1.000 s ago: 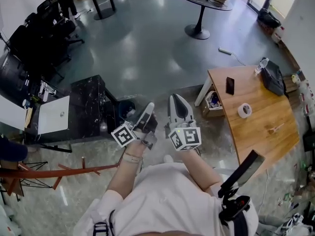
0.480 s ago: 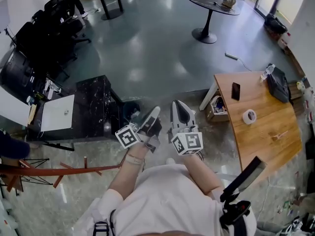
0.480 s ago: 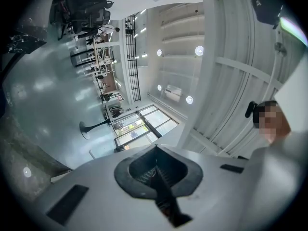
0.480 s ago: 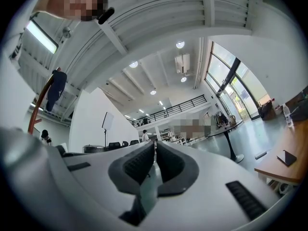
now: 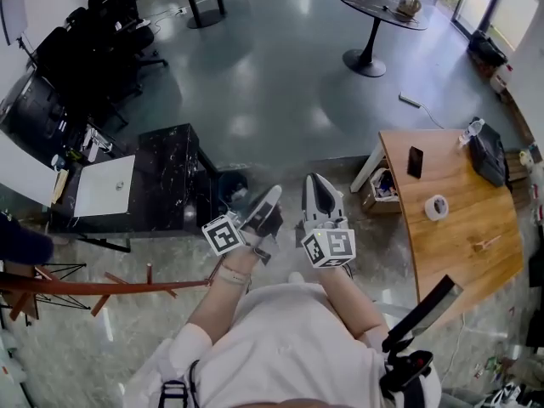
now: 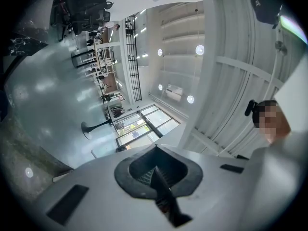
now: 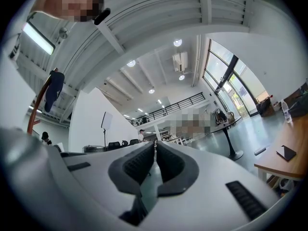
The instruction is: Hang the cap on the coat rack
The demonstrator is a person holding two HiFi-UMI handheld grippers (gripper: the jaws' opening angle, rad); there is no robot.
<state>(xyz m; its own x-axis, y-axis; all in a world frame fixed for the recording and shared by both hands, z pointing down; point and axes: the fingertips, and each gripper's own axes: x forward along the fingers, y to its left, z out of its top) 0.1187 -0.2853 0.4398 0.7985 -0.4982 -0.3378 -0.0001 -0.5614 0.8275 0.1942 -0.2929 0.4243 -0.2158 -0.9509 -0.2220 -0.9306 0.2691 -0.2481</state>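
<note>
A dark blue cap point(image 5: 20, 247) sits at the end of the red-brown wooden coat rack point(image 5: 93, 286) at the lower left of the head view. In the right gripper view the cap point(image 7: 54, 94) hangs from a curved red-brown arm point(image 7: 37, 110) of the rack at the upper left. My left gripper point(image 5: 271, 194) and right gripper point(image 5: 316, 180) are held side by side in front of my chest, well right of the rack. Both are shut with nothing between the jaws, as the left gripper view point(image 6: 155, 148) and right gripper view point(image 7: 155, 144) show.
A black marble-topped cabinet point(image 5: 166, 177) with a white board point(image 5: 102, 185) beside it stands ahead on the left. A wooden table point(image 5: 450, 215) with a tape roll point(image 5: 436, 206) and a phone is on the right. A round black table point(image 5: 381, 7) and office chairs point(image 5: 85, 49) stand farther off.
The head view has drifted, so the room sits slightly lower and to the right. Both grippers stay shut and close together in front of me.
</note>
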